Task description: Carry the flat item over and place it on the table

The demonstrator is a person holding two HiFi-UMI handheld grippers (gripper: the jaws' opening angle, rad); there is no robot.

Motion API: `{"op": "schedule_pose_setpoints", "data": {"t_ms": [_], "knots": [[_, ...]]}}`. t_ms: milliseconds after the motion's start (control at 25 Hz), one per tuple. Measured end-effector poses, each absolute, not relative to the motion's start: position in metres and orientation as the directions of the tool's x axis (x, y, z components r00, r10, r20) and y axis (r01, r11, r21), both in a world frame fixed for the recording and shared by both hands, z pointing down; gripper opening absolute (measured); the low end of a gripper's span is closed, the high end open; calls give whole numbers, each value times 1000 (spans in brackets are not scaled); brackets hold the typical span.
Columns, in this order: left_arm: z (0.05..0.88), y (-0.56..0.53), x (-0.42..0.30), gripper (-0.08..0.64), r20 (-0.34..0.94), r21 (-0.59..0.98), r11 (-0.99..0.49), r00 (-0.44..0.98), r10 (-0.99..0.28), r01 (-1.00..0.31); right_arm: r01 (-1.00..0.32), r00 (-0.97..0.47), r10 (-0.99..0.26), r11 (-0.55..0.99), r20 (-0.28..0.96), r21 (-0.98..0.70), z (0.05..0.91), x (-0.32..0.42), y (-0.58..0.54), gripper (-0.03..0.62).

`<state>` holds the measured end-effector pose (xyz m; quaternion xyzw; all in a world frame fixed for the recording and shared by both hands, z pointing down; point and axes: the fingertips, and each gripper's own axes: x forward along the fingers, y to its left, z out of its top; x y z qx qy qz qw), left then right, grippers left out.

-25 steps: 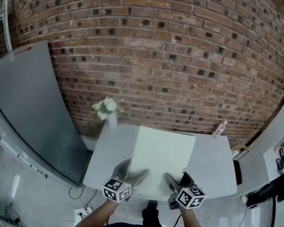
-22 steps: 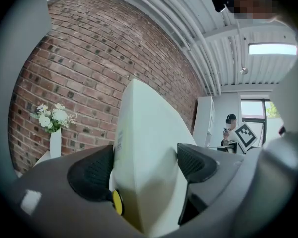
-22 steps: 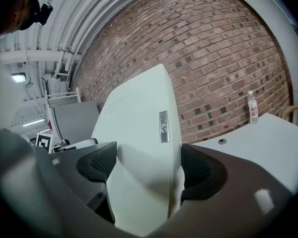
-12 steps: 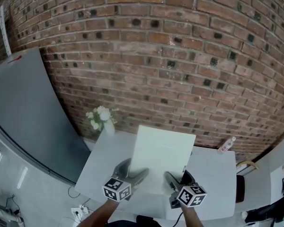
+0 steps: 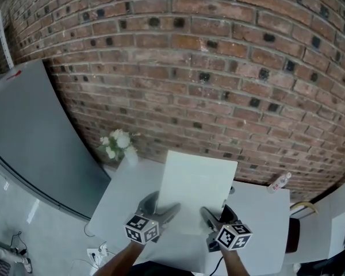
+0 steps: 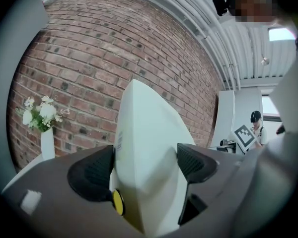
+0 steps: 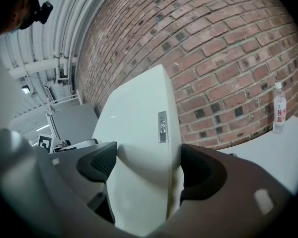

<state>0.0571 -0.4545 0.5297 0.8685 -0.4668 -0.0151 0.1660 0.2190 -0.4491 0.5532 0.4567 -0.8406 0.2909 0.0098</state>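
Observation:
A flat white panel hangs above the white table, held at its near edge by both grippers. My left gripper is shut on its near left part, with the panel wedged between the black pads. At the near right, my right gripper is shut on the panel, which shows a small silver tag on its edge. In the head view the panel hides the middle of the table.
A brick wall stands right behind the table. A white vase of flowers sits at the table's far left corner and a small bottle at its far right. A grey slab leans at the left. Cables lie on the floor.
The table and wall have come closer and shifted slightly in the head view. Both grippers keep the same hold on the panel.

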Motion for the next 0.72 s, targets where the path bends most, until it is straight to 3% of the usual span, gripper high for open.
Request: {"op": "schedule_pose_setpoints", "data": {"t_ms": [720], "knots": [[549, -481, 59, 403, 142, 357, -523, 599, -788, -774, -802, -542, -777, 364, 321, -474, 566, 224, -468, 397]]}}
